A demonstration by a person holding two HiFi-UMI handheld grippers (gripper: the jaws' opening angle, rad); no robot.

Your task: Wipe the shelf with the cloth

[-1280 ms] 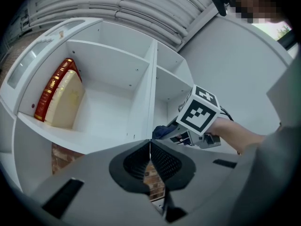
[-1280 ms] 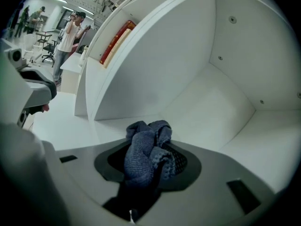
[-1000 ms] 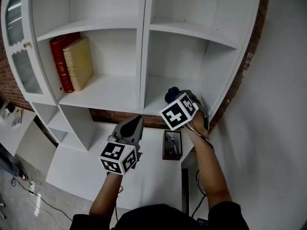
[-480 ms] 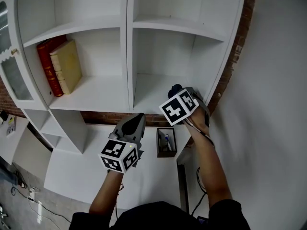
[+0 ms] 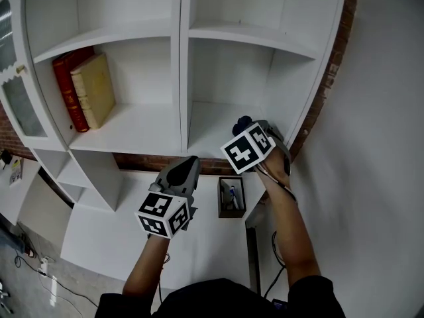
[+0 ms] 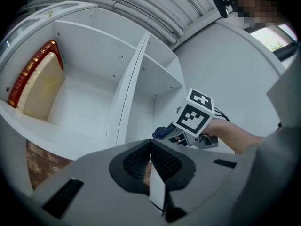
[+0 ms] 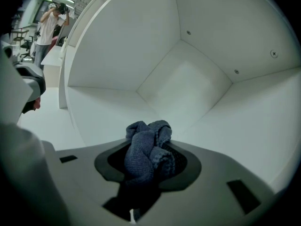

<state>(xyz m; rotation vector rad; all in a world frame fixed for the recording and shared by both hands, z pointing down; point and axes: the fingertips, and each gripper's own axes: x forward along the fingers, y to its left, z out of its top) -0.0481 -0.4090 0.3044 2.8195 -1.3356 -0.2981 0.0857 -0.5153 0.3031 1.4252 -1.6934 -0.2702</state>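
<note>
Count: we see two grippers, one cloth, two books and one small box.

1. The right gripper [image 7: 149,160] has its jaws clamped on the bunched dark blue cloth [image 7: 146,145]. The cloth stands out past the jaw tips, inside the lower right compartment of the white shelf unit [image 5: 213,119], close over that compartment's floor. We cannot tell whether it touches the floor.
2. The left gripper [image 6: 150,150] has its jaws pressed together with nothing between them. It hangs in front of the unit, below the lower shelf edge.

Surroundings: the unit stands against a brick wall [image 5: 329,77], with a plain white wall [image 5: 387,144] to its right and a white desk surface [image 5: 112,240] beneath. A glazed cabinet door [image 5: 20,105] sits at the far left.

Contents:
- Lower left compartment: a red book [image 5: 65,88] and a cream book [image 5: 95,88], leaning side by side and touching.
- Dark box [image 5: 221,203] on the desk: small items, too small to identify.
</note>
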